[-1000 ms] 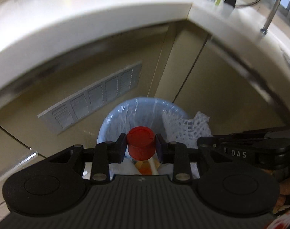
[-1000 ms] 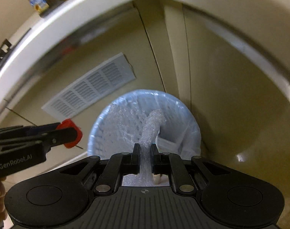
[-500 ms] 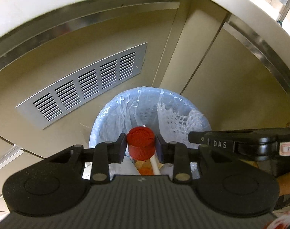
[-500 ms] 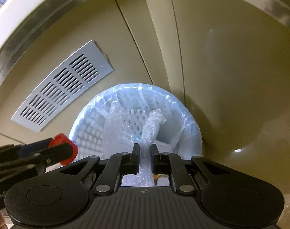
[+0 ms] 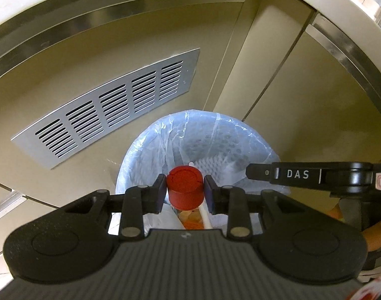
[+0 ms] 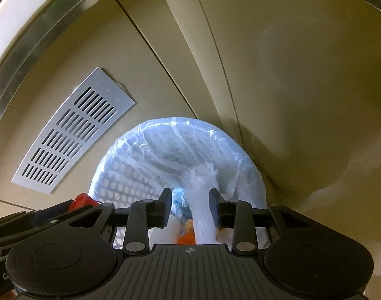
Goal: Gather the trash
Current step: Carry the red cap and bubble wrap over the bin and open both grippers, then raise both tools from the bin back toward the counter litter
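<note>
Above the bin (image 5: 150, 150), lined with a pale blue bag, both tools side by side. Left gripper (image 5: 185, 191) clenched on a red bottle cap (image 5: 185, 183), pads tight against its sides, bottle below mostly hidden, directly over the bin's near part. Right gripper (image 6: 190, 203) just spread apart, jaws now clear of the white foam net (image 6: 201, 200), which stands between them without pad contact and reaches down into the bin. Behind, on the far left, a slotted metal vent (image 5: 110, 107) in the beige cabinet panel.
</note>
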